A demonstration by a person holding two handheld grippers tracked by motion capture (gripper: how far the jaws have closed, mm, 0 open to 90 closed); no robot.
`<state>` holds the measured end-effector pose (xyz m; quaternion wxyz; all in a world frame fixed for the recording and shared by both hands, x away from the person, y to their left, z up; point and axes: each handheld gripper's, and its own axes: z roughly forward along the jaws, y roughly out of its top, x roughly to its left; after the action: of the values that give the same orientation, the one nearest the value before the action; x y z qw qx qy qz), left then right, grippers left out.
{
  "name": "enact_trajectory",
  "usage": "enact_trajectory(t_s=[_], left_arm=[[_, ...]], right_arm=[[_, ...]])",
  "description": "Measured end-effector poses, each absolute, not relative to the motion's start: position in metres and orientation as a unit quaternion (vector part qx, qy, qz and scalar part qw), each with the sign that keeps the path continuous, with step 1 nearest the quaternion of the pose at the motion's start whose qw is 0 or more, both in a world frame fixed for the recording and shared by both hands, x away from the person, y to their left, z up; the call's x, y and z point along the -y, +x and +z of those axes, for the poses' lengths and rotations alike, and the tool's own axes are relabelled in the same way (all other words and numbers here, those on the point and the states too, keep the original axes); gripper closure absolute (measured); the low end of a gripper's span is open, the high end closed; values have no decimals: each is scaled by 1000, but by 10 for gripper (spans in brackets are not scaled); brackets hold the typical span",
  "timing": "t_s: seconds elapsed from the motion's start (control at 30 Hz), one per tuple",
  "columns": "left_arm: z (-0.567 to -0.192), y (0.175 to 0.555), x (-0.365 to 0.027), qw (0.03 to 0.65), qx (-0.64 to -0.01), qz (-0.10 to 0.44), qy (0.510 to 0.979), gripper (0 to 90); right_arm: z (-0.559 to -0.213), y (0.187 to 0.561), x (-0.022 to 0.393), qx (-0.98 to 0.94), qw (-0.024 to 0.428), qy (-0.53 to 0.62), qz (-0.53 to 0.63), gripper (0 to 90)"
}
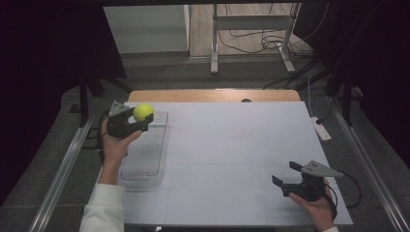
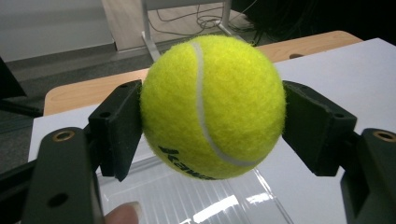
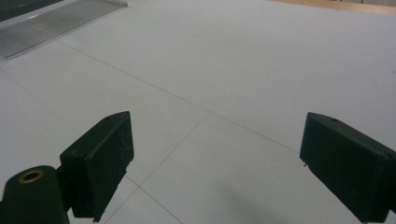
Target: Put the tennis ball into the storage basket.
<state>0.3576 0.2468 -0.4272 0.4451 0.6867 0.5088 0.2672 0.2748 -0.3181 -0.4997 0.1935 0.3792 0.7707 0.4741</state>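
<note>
Tabletop [image 1: 232,154] comes first, a broad white sheet laid over a wooden top whose far edge shows as a tan strip. Faint ruled lines cross the sheet, and most of it lies bare.

Next in size is a clear plastic tray [image 1: 145,166] at the left side, long and shallow, running from near to far. Nothing lies in the part of it that can be seen.

At the tray's far end the left tool [image 1: 143,119] is held up in the person's left hand [image 1: 115,145], a white sleeve [image 1: 104,210] reaching in from the near edge. Its jaws are clamped on a yellow tennis ball [image 1: 143,111]; in the left gripper view the ball [image 2: 212,105] sits squarely between the two black pads [image 2: 119,126], pressed from both sides, with the ribbed tray floor [image 2: 187,200] just below it. The ball looks to be above the tray rather than resting in it, though how high is hard to tell.

Near the right corner the right tool [image 1: 286,174] rests low in the right hand [image 1: 316,205], jaws spread wide with nothing between them, over bare sheet.

As a judgement, the pick-up is done and the ball has been carried to the tray; what remains is lowering it inside and letting go, then drawing the tool away.
</note>
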Motion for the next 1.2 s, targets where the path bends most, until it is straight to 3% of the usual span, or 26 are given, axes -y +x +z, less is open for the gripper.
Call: enact_trajectory(t_s=[1.2], left_arm=[[-442,367,-262,414,-538,259,687,263]], right_arm=[[-500,275,318,-772,193,379,472,100]])
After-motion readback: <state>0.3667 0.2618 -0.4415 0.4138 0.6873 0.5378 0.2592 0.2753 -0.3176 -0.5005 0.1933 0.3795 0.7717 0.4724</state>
